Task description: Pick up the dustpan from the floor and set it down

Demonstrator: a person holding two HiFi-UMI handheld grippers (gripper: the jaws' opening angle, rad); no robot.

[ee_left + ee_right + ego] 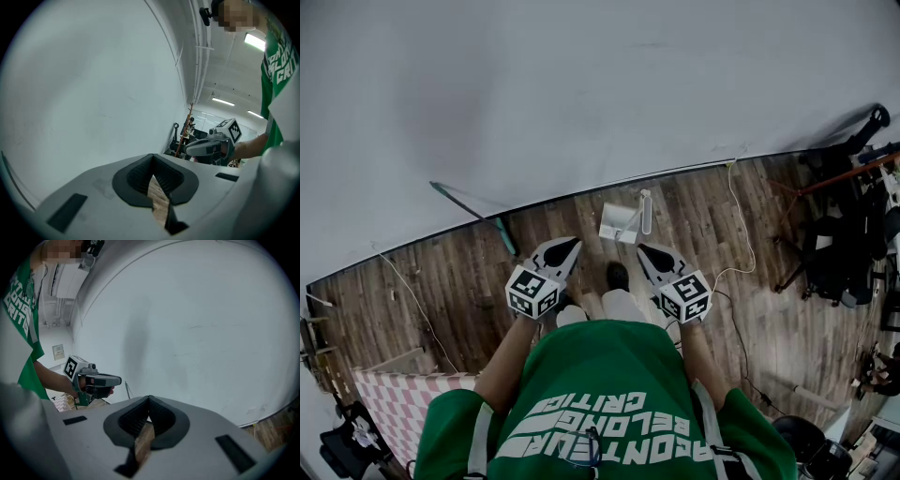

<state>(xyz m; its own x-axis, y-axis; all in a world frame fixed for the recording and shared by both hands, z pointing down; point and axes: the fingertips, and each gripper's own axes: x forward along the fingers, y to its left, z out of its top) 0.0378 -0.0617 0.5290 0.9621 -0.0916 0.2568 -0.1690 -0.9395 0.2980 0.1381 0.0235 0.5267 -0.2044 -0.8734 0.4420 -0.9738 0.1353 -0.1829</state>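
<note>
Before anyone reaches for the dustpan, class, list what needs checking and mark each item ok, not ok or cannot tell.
1. View of the dustpan on the floor: ok.
2. Its handle standing up: ok.
3. Both empty, the left tongs and right tongs: ok.
4. Either pair open to grasp: not ok, both shut.
5. White cable apart from the dustpan: ok.
6. Dirt inside it: cannot tell.

White wall (pixel 581 94) over a wood-plank floor (pixel 431 291)

The plain pale wall meets the brown boards along a dark baseboard. A thin white cable (pixel 741 220) trails across the planks. Dark stands (pixel 839 248) crowd the right side, and a red-and-white checked mat (pixel 394 403) lies at the lower left. Strip lights (pixel 255 41) glow on the ceiling.
</note>
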